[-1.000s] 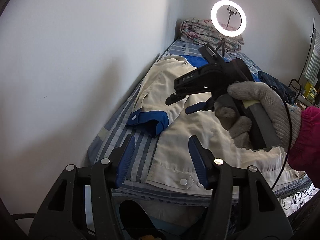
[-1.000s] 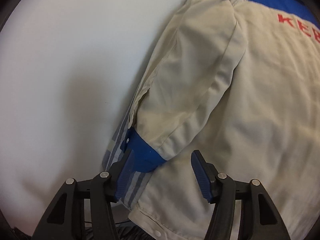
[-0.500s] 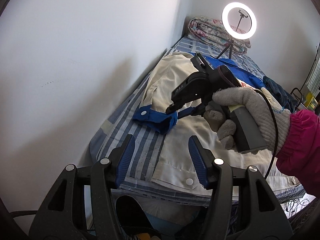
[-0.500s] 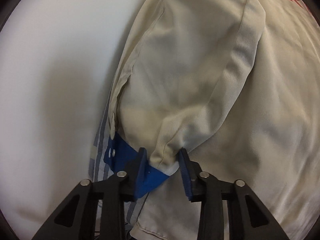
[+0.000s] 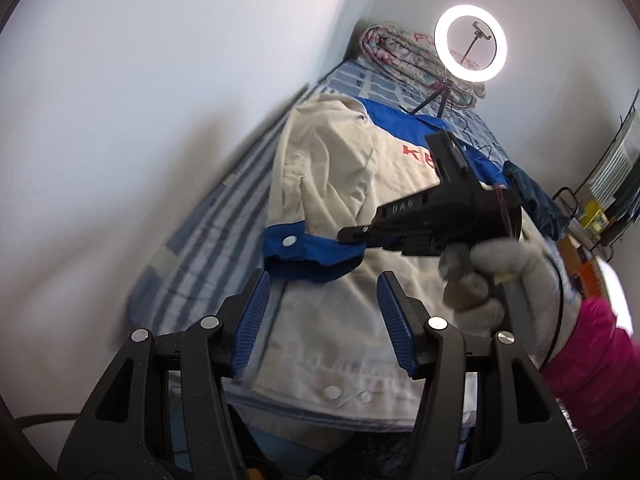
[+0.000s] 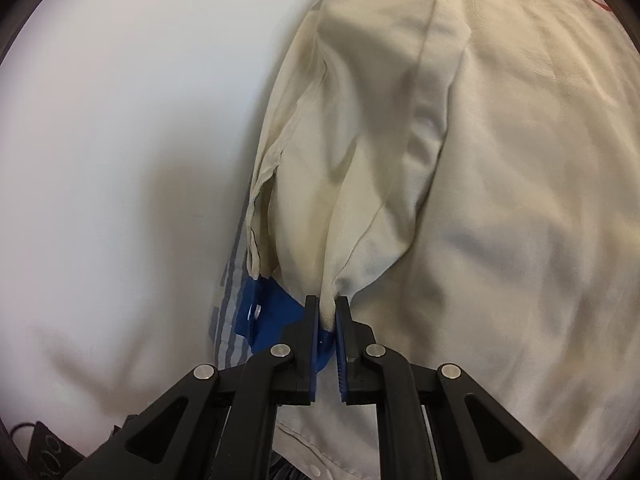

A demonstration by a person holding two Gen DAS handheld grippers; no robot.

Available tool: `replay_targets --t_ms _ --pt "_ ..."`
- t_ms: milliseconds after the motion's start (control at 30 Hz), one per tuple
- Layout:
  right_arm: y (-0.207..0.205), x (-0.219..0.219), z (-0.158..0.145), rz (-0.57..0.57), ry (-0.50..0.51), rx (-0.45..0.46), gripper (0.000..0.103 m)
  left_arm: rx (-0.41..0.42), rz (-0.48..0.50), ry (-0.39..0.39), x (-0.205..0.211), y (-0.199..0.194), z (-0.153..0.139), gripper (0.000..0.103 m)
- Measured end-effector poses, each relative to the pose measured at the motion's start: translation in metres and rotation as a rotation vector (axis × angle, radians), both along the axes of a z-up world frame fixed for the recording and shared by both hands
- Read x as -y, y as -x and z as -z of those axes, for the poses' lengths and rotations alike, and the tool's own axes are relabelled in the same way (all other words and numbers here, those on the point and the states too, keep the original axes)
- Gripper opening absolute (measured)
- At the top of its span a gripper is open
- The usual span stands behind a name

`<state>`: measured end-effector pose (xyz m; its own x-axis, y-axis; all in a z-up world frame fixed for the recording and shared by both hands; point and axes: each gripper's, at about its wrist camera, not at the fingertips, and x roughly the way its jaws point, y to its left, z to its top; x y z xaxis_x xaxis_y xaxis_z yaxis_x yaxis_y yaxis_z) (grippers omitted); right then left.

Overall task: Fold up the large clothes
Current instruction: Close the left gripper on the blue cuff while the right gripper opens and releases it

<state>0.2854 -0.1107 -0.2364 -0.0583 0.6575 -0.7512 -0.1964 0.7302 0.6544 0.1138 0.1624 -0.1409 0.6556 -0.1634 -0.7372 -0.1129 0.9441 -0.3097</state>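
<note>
A cream jacket [image 5: 328, 184] with blue trim and red lettering lies back-up on the striped bed [image 5: 208, 232]. Its left sleeve ends in a blue cuff [image 5: 308, 256] with a white snap. My right gripper [image 6: 327, 312] is shut on the sleeve just above that blue cuff [image 6: 272, 312], with cream cloth pinched between the pads. In the left wrist view the right gripper [image 5: 352, 236] is held by a grey-gloved hand [image 5: 504, 280] over the cuff. My left gripper [image 5: 320, 312] hangs open above the jacket's hem, holding nothing.
A white wall [image 5: 140, 120] runs close along the bed's left side. A lit ring light [image 5: 471, 49] on a tripod and a folded floral quilt [image 5: 404, 56] stand at the bed's far end. Dark clothing [image 5: 532, 200] lies at the right edge.
My right gripper came down onto the sleeve end and closed on it. The cuff has been drawn toward the jacket body. The left gripper moved nearer over the hem, still open.
</note>
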Motion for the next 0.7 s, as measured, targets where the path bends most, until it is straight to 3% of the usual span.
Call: replay_targets --t_ms 133,400,500,600,633,700 --pt "0.006 0.011 0.02 -0.003 -0.005 0.009 0.005 -0.077 0.004 0.037 0.006 -0.035 0.02 0.058" --pt "0.002 0.039 0.046 0.022 -0.101 -0.022 0.004 -0.237 -0.169 0.108 -0.023 -0.092 0.083 0.058" --pt "0.001 0.043 0.048 0.019 -0.111 -0.02 0.004 -0.269 -0.216 0.188 -0.037 -0.1 0.104 0.058" --pt "0.003 0.048 0.048 0.016 -0.114 -0.016 0.004 -0.269 -0.217 0.213 -0.038 -0.105 0.112 0.058" --pt "0.003 0.049 0.048 0.015 -0.115 -0.014 0.004 -0.263 -0.211 0.211 -0.037 -0.106 0.113 0.056" --pt "-0.002 0.046 0.049 0.015 -0.116 -0.016 0.004 -0.26 -0.197 0.211 -0.035 -0.11 0.114 0.03"
